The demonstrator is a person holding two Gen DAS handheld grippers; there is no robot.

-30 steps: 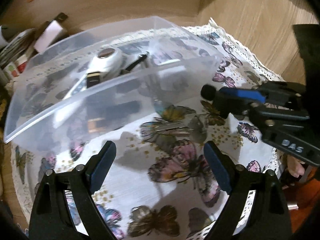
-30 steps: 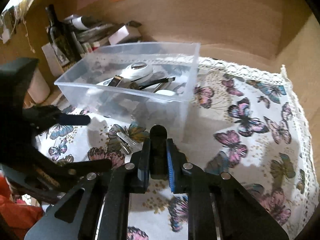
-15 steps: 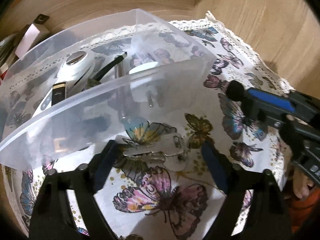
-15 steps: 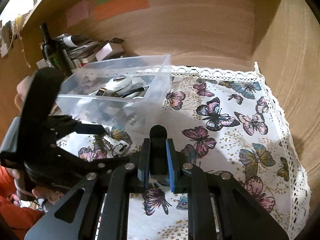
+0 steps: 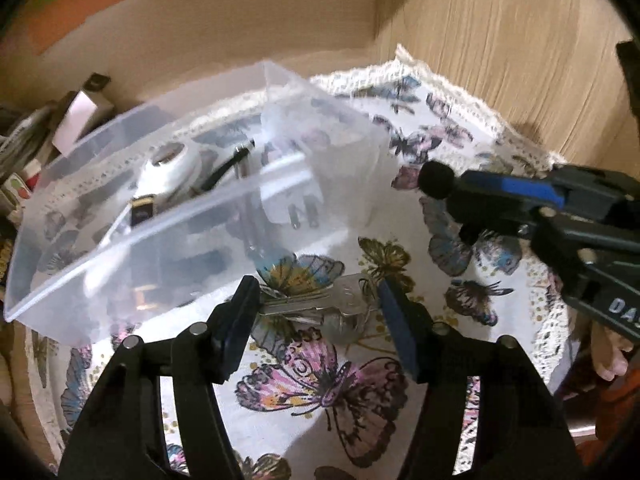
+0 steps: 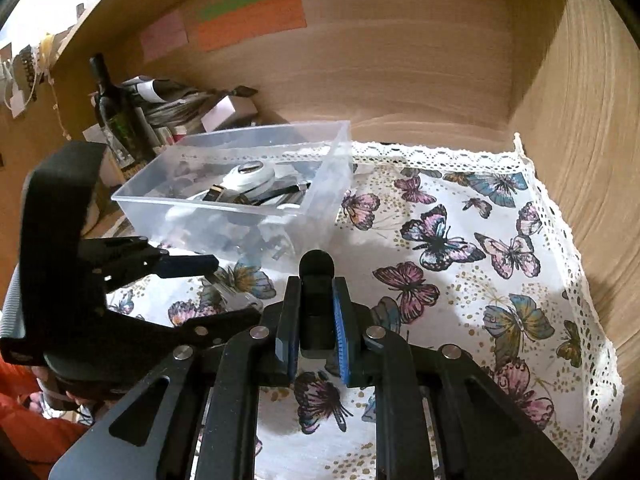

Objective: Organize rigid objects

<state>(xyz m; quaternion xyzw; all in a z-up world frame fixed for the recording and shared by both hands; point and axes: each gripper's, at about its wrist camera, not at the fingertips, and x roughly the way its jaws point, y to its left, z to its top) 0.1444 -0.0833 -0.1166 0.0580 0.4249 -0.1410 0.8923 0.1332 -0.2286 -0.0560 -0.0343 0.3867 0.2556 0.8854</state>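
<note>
In the left wrist view the left gripper (image 5: 316, 304) has its fingers apart, straddling a bunch of keys (image 5: 320, 306) that lies flat on the butterfly tablecloth (image 5: 320, 384) at centre frame, just in front of the clear plastic bin (image 5: 152, 248). The right gripper (image 6: 316, 316), lower centre in its own view, has its fingers clamped on a small black object (image 6: 317, 280) I cannot identify. The likely trouble is in the pick: the keys are thin and flat, so the fingers may close on cloth and bunch it, or catch a single key and let the rest swing. The bin's near wall is close and could be nudged.
</note>
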